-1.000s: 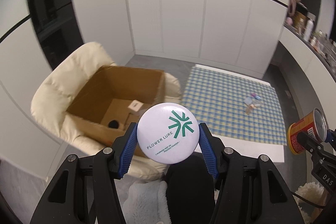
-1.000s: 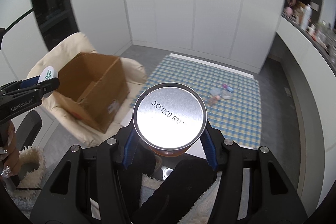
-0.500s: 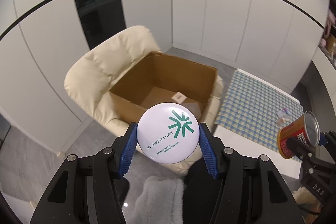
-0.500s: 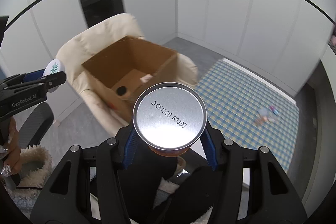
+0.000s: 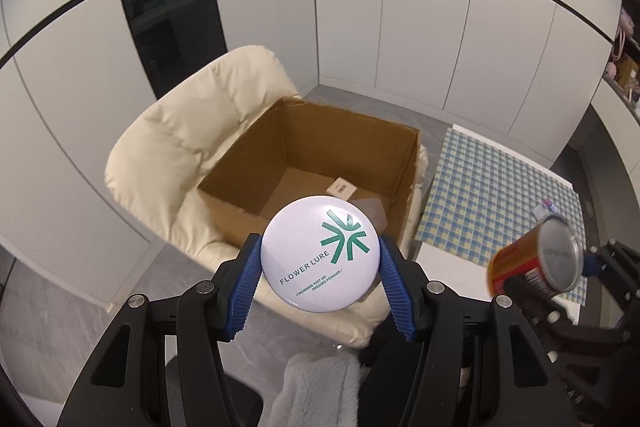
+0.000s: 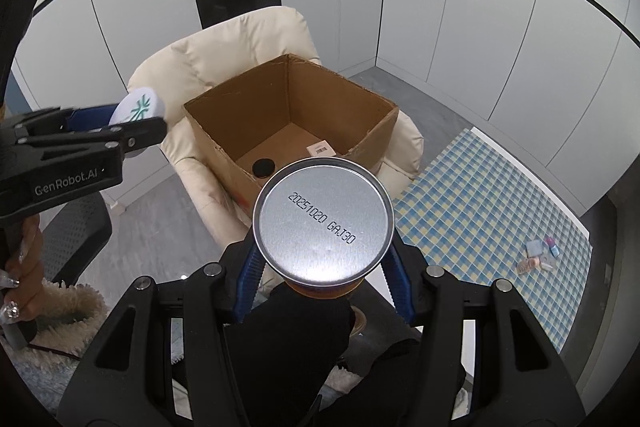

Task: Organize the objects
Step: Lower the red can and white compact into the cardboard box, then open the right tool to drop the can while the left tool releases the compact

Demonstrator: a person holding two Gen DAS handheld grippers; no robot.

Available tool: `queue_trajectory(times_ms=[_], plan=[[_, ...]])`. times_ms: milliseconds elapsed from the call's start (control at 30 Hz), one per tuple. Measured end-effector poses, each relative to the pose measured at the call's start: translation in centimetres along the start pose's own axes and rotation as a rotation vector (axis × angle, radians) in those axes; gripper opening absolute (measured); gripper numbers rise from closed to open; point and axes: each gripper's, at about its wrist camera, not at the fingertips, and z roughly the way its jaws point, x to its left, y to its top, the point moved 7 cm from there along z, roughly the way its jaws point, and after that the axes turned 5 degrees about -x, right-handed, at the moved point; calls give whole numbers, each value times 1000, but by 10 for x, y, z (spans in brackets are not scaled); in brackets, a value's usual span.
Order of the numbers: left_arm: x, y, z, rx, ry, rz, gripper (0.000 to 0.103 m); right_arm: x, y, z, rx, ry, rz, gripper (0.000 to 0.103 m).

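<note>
The round white compact [image 5: 320,254] has a green star-like sign on its lid. Beside the sign it says "FLOWER LURE". Under that, in small letters, it says "MORNING MIST HD PRESSED POWDER".

The shiny metal end of the can [image 6: 323,223] has black dotted print. It reads "20251020 GAJ30".

The black side of the left gripper [image 6: 136,131] says "GenRobot.AI" in pale letters.

A small white sticker [image 6: 321,148] lies on the floor of the cardboard box [image 6: 224,147], near its far wall. It has a barcode, but the print is too small to read.
</note>
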Motion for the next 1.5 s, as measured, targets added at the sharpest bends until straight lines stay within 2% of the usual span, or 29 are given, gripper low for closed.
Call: queue_trajectory(times_ms=[133,200,367,600,767,967,1200,1367,1500], plan=[[-4,15,19,-20,-52,2,58,5,5,11,1,21,-7,56],[-5,23,32,-31,-49,13,58,8,7,21,0,53,-2,56],[6,42,78,-15,-58,-40,58,10,18,55,6,45,-2,56],[31,63,149,30,19,-85,58,12,50,111,38,45,11,56],[53,63,187,90,38,-146,58,15,77,156,62,50,30,56],[79,63,217,134,85,-211,58,18,93,202,103,43,56,56],[84,56,250,213,104,-199,58,20,100,250,156,11,27,56],[78,42,264,283,116,-156,58,21,94,266,196,45,45,56],[69,40,265,293,109,-128,58,18,92,272,207,35,48,56]])
